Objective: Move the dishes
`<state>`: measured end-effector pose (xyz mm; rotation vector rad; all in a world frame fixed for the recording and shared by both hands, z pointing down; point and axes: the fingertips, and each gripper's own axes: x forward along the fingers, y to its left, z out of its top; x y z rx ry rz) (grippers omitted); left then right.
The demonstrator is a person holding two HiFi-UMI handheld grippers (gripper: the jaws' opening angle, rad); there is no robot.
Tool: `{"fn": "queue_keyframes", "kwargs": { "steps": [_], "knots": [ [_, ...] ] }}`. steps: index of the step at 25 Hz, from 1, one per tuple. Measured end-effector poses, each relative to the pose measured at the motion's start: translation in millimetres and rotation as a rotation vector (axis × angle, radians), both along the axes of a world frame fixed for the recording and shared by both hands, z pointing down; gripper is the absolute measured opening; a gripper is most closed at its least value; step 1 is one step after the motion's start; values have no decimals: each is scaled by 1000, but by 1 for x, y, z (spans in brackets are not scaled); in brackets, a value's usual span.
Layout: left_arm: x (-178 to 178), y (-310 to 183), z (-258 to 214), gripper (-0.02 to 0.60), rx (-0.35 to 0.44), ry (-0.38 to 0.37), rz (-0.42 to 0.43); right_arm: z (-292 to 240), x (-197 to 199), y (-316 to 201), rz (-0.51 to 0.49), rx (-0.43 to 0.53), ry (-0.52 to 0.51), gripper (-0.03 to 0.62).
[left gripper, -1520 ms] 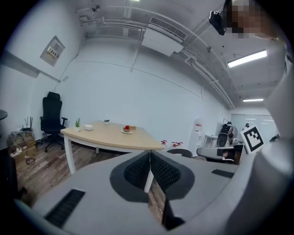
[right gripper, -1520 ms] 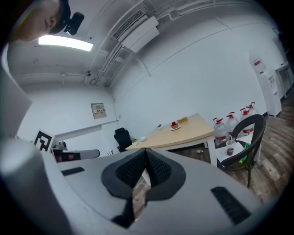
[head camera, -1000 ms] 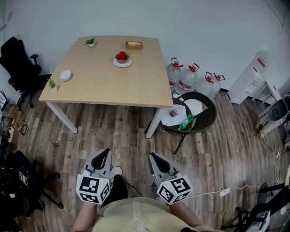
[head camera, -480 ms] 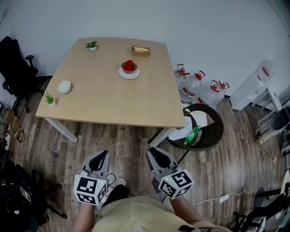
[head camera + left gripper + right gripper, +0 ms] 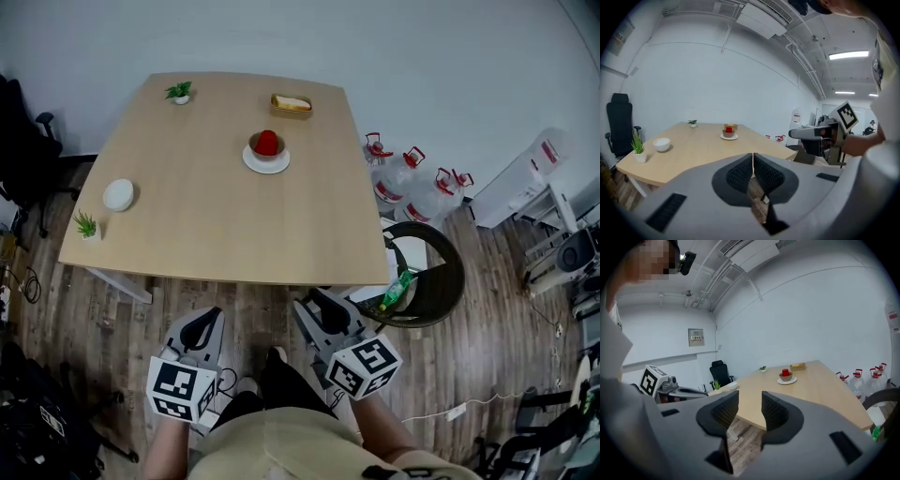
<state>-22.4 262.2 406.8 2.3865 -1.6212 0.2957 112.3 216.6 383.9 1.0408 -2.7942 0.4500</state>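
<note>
The left gripper (image 5: 753, 164) is hanging clenched and empty. The right gripper (image 5: 750, 409) has just been opening its jaws, which are standing partly apart with nothing between them. Well ahead of both, the table (image 5: 216, 230) is carrying one white plate (image 5: 251, 163) under one brown bowl (image 5: 255, 142) holding one red cup (image 5: 267, 142). One white bowl (image 5: 118, 194) is sitting ahead-left of the left gripper, with two small plants (image 5: 178, 91) (image 5: 86, 225) and one tray (image 5: 292, 104).
</note>
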Motion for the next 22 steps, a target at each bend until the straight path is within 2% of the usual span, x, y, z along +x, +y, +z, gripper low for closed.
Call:
{"fn": "queue_keyframes", "kwargs": {
  "steps": [12, 16, 22],
  "knots": [
    [-1, -131, 2, 18, -33, -2, -77, -4, -17, -164, -98, 11, 20, 192],
    [1, -171, 4, 18, -55, 1, -87, 0, -25, -204, -144, -2, 35, 210],
    [-17, -226, 0, 18, -48, 24, -149, -9, -34, -256, -187, 22, 44, 221]
  ]
}}
